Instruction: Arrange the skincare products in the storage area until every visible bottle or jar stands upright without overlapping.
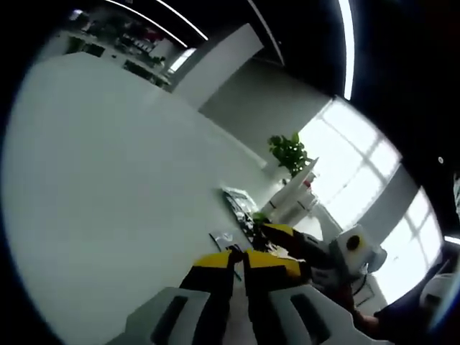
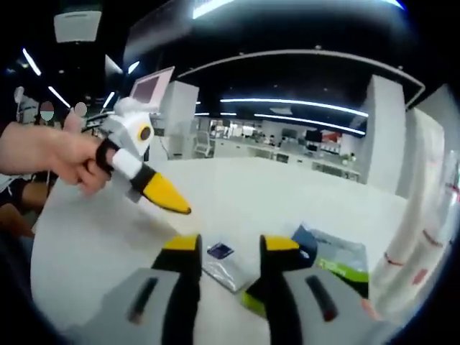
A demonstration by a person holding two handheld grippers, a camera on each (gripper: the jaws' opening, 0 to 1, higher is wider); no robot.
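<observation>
Flat skincare sachets lie on the white table [image 2: 302, 194]. A small dark blue sachet [image 2: 219, 250] and a silver packet [image 2: 228, 273] lie under the gap of my right gripper [image 2: 230, 244], which is open and holds nothing. A grey and green packet [image 2: 338, 260] lies to its right. My left gripper [image 2: 180, 205], held by a hand [image 2: 50, 154], hovers above the table with its yellow tips together. In the left gripper view, my left gripper [image 1: 241, 260] is shut and empty. The right gripper [image 1: 277, 231] comes in beside it, over dark packets [image 1: 237, 205].
Tall white objects with red marks [image 2: 420, 244] stand close on the right, and they show again [image 1: 296, 195] beside a green plant [image 1: 289, 151]. Bare white tabletop [image 1: 108, 187] stretches far to the left. Office desks and screens stand in the background.
</observation>
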